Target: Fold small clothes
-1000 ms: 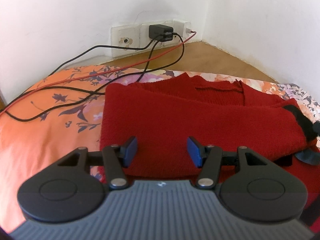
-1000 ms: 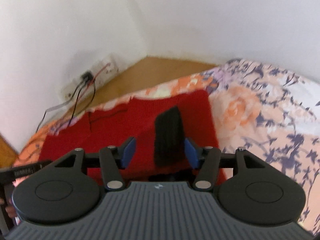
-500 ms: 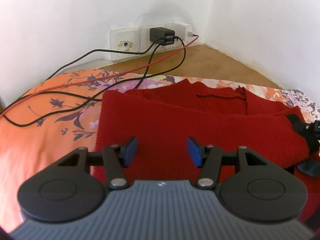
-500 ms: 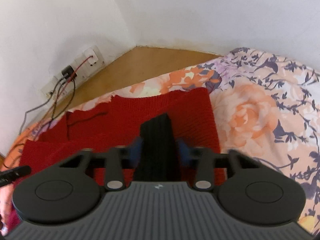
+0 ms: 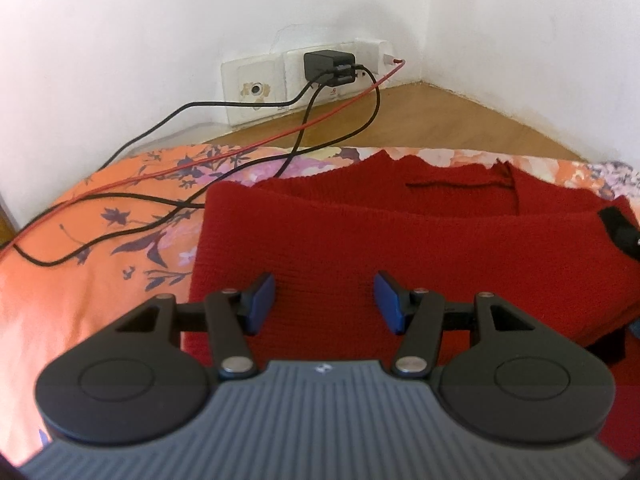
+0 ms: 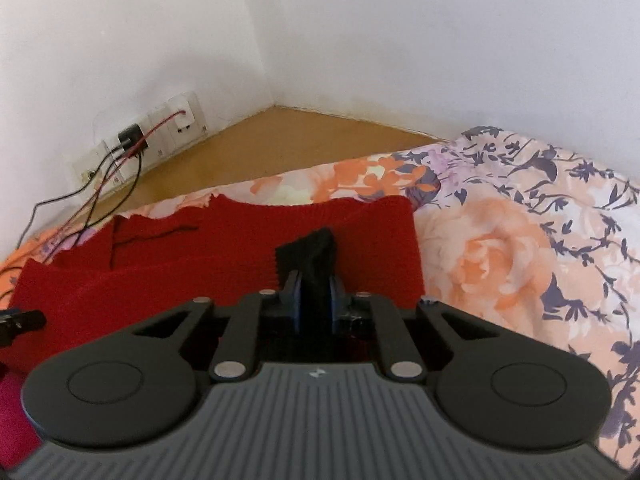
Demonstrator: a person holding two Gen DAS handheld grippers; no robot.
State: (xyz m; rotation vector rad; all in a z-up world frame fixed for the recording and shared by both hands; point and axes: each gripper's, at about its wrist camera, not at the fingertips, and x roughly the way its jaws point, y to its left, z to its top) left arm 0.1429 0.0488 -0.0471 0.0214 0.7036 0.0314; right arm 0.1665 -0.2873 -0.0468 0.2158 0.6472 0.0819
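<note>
On floral bedding (image 6: 500, 248), red sweater's black cuff (image 6: 314, 256) pinched in right hand-held gripper (image 6: 314, 300)

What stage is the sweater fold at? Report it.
Done: the red sweater lies on the floral bedsheet with one layer already folded over. In hand: the right gripper is shut on the black cuff. The left gripper hovers open over the sweater, holding nothing. Left: laying that sleeve down and the final folds.
</note>
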